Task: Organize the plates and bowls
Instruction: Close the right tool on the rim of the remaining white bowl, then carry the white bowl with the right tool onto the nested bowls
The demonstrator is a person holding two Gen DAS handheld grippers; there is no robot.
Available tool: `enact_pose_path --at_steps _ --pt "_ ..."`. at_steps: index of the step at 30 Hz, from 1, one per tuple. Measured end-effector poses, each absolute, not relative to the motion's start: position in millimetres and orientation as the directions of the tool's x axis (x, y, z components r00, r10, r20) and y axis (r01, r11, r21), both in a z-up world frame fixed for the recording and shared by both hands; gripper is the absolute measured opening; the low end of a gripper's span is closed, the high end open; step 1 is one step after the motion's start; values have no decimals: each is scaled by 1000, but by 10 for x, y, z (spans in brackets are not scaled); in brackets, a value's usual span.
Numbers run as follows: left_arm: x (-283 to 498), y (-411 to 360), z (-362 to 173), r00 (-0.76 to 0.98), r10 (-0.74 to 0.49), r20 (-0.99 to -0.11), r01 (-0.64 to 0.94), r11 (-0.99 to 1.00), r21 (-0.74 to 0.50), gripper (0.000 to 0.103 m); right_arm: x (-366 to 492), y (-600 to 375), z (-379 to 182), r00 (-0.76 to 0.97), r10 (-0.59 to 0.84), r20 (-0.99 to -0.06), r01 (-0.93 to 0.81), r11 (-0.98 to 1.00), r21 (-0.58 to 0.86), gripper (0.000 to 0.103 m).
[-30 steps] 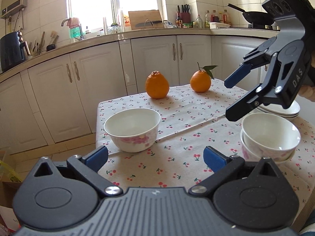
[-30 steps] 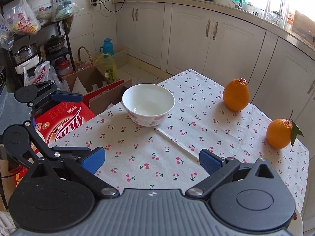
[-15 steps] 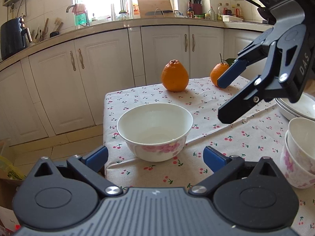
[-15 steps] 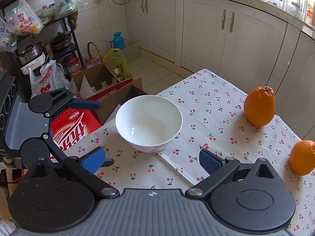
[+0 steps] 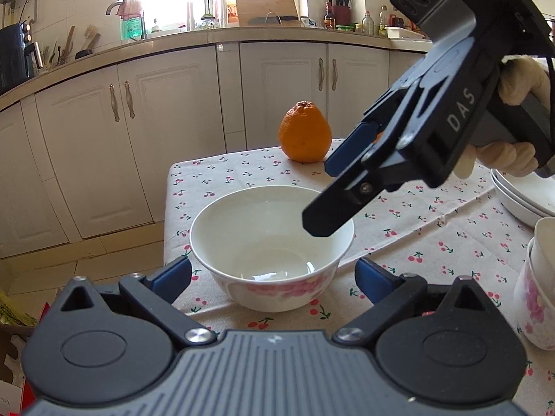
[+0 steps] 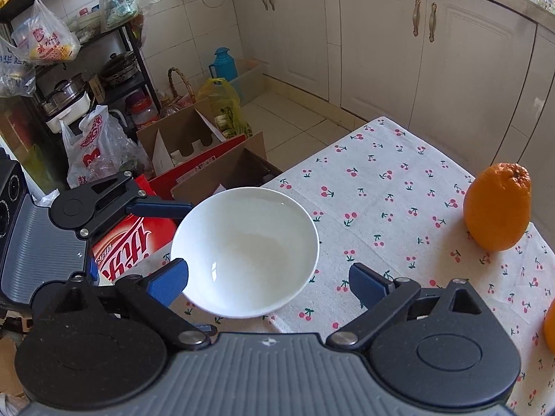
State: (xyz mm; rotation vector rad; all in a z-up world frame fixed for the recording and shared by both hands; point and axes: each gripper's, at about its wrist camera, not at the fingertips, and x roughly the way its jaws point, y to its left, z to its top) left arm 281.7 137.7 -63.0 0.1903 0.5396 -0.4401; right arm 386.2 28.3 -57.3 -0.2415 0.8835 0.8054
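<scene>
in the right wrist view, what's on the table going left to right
white bowl → whole orange → a second orange cut off at the right edge, all on the cherry tablecloth

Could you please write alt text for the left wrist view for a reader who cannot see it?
An empty white bowl sits on a cherry-print tablecloth, framed by the open left hand-held gripper. The open right hand-held gripper reaches over its rim from the right, an orange behind.

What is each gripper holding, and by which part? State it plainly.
Nothing. The left gripper and right gripper are both open, fingers either side of the bowl without gripping it.
</scene>
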Motion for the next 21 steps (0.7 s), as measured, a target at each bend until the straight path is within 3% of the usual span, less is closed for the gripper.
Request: enact_pose_path --at_steps 2,13,21 --pt "2839 1352 -649 764 -351 -542 456 887 67 92 3916 299 -608 368 529 -765 -713 688 133 98" --pt "2880 1378 -663 765 -354 -539 449 892 51 90 4126 354 -755 330 541 -774 -705 686 180 73" --pt "2875 1374 -664 764 -356 -538 450 892 49 89 4183 394 -776 318 556 -768 -705 680 200 65"
